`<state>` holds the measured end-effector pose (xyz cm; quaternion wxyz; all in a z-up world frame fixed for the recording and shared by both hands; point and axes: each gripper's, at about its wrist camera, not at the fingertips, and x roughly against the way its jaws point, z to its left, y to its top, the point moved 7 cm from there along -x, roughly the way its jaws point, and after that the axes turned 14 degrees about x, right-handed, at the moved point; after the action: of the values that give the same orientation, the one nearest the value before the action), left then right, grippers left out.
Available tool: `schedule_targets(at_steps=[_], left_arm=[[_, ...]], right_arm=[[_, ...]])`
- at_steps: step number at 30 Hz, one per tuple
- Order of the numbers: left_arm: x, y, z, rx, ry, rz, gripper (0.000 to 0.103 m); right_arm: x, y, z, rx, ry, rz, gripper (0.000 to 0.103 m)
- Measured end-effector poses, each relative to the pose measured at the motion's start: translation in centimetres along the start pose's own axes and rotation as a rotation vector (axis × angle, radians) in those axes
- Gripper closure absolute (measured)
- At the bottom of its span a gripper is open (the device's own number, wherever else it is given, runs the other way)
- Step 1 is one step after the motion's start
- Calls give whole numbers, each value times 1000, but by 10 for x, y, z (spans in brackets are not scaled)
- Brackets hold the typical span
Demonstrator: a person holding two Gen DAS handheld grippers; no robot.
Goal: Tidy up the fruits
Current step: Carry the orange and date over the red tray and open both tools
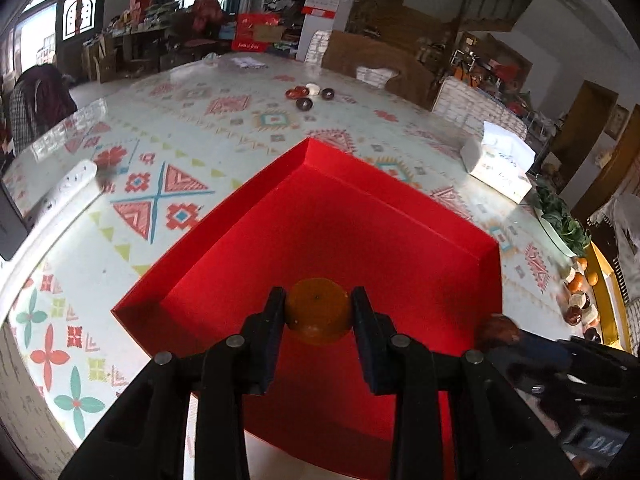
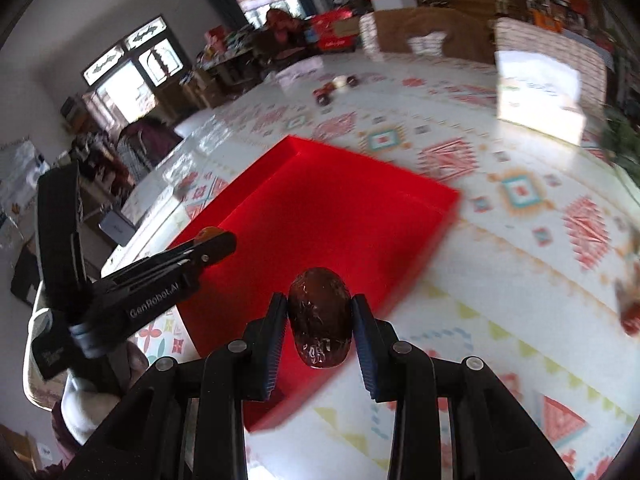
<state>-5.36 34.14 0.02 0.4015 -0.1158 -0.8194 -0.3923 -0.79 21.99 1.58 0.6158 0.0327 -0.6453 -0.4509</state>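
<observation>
Carrying: left tool (image 1: 318, 312) pinches orange fruit (image 1: 318, 310); right tool (image 2: 320, 320) pinches dark fruit (image 2: 320, 316)
Done: red box (image 1: 400, 240) holds 0 fruits
Left: fruits (image 1: 580, 300) lower right of frame

Matt red cardboard tray (image 1: 224, 236), glossy patterned tabletop (image 1: 132, 184), dull-skinned orange (image 1: 318, 310), shiny wrinkled dark fruit (image 2: 320, 316), matt black plastic fingers (image 1: 272, 340).

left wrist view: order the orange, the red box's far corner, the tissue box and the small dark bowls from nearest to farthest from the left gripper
1. Orange, clamped in the left gripper.
2. Red box's far corner, straight ahead, mid-table.
3. Tissue box, ahead to the right.
4. Small dark bowls, far side of the table, slightly left of centre.
</observation>
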Motion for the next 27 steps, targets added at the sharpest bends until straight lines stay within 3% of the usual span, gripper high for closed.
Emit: schedule_targets(at_steps=[4, 6, 9, 11, 17, 22, 27], left_arm=[[-5, 1, 7, 18, -3, 6, 70], [-5, 2, 7, 27, -7, 2, 64], [-1, 3, 5, 31, -14, -15, 52], [3, 3, 2, 30, -17, -23, 51], [18, 3, -4, 29, -12, -62, 48], [28, 0, -16, 27, -37, -76, 45], [40, -4, -28, -9, -47, -96, 44]], right_arm=[[-15, 3, 2, 5, -15, 13, 67], [-16, 5, 0, 5, -27, 13, 67], [-13, 7, -1, -1, -25, 2, 58], [-5, 8, -1, 3, -31, -13, 51], [23, -7, -14, -36, -118, -40, 50], [8, -29, -8, -76, -71, 19, 50], [-6, -44, -12, -83, -116, 86, 50]])
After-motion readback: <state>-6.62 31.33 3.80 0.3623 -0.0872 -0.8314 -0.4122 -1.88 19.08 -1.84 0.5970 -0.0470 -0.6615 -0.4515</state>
